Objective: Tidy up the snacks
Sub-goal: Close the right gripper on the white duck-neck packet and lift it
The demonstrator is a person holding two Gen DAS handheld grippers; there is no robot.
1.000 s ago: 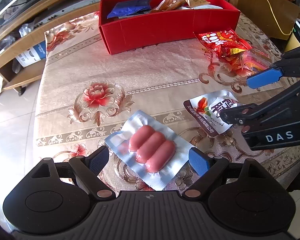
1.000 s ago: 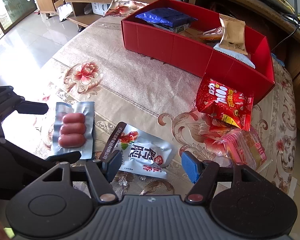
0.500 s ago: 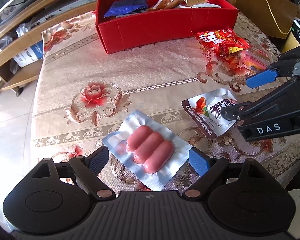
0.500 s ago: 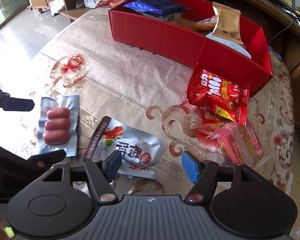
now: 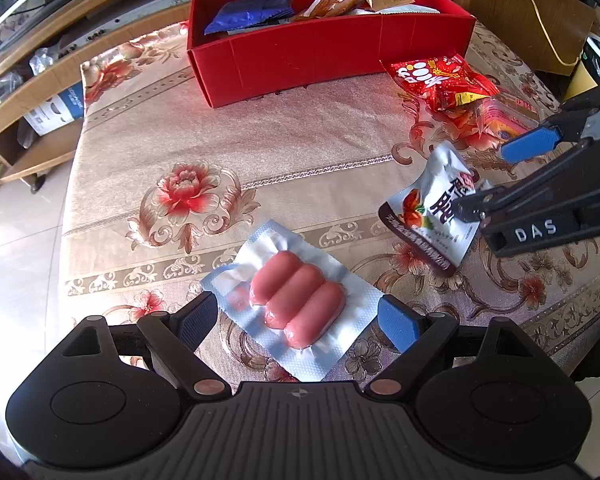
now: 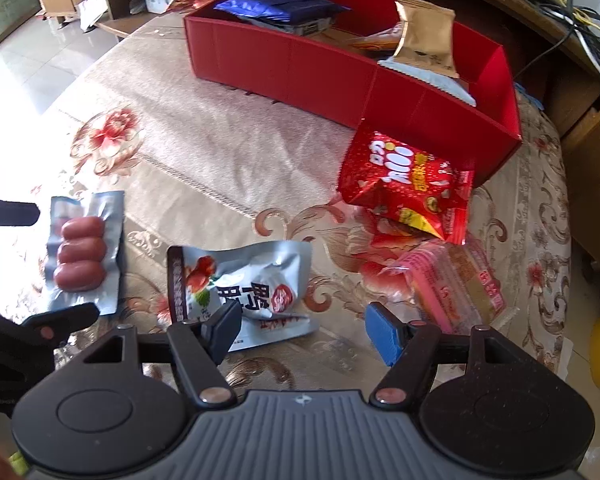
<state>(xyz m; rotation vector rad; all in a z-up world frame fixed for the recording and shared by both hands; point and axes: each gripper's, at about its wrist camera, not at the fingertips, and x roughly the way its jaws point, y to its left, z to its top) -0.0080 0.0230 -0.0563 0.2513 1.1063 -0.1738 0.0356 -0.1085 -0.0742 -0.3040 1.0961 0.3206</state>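
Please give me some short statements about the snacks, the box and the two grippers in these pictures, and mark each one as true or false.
1. The vacuum-sealed pack of three pink sausages lies between the open fingers of the left gripper. True.
2. The red cardboard box is empty. False: it already holds several packets, among them a dark blue packet and a tan foil packet.
3. The red crinkled snack bag lies on the flowered tablecloth, outside the box. True.
4. The right gripper is at the silver pouch with dark printed characters. True.
5. The sausage pack is inside the box. False: it lies on the tablecloth.
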